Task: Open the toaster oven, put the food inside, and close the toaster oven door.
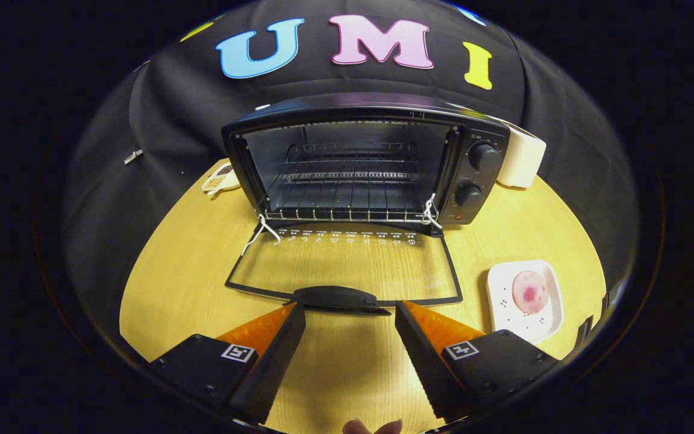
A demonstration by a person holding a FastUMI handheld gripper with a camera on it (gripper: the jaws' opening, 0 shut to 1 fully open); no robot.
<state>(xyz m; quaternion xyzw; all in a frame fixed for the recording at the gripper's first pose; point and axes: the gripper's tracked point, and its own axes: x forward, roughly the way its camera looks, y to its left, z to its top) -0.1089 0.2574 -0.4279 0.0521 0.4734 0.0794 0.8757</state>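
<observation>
A black toaster oven (365,160) stands on the wooden table, its glass door (347,265) folded down flat toward me. The door's black handle (335,297) lies just ahead of my fingertips. Inside the oven a wire rack (350,208) sits bare. My gripper (350,310) hovers open just short of the handle, with nothing between its fingers. To the right of the door, a white square plate (543,322) holds a round pink piece of food (529,292).
Two knobs (476,175) sit on the oven's right panel. A white container (522,160) stands behind the oven on the right, and a small dish of grains (220,178) lies at its left. Bare wooden table (178,283) spreads left of the door.
</observation>
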